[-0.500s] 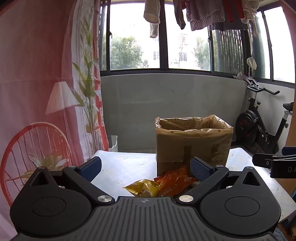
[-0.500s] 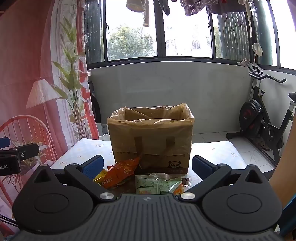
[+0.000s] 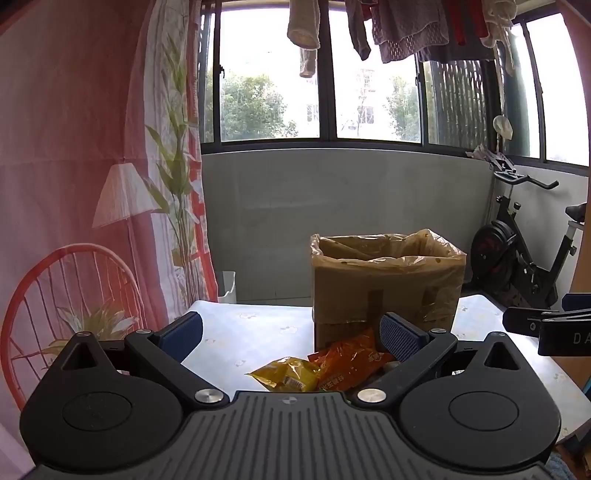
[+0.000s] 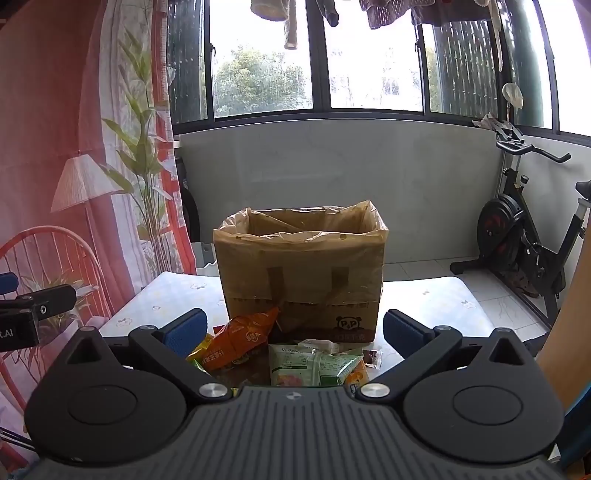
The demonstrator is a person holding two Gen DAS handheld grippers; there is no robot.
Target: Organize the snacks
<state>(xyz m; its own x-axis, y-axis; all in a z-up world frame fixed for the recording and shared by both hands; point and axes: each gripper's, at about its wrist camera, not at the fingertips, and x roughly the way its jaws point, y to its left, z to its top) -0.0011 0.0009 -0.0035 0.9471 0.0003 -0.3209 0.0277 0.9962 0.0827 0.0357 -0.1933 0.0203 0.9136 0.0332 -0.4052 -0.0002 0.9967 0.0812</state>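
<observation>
A cardboard box point(image 3: 386, 291) point(image 4: 301, 280) lined with a plastic bag stands open-topped on the white table point(image 3: 255, 332) point(image 4: 436, 302). In front of it lies a heap of snack packets: an orange packet point(image 3: 349, 363) point(image 4: 240, 341), a yellow packet point(image 3: 286, 374) and a green packet point(image 4: 314, 365). My left gripper point(image 3: 291, 328) is open above the near side of the heap, nothing between its fingers. My right gripper point(image 4: 295, 328) is open too, hovering before the packets and facing the box. Each gripper's tip shows at the edge of the other's view.
A printed curtain point(image 3: 92, 184) hangs along the left. An exercise bike point(image 3: 524, 258) point(image 4: 524, 236) stands on the floor at the right, beyond the table. Laundry point(image 3: 406, 33) hangs above the windows. A small dark wrapped sweet point(image 4: 372, 357) lies right of the green packet.
</observation>
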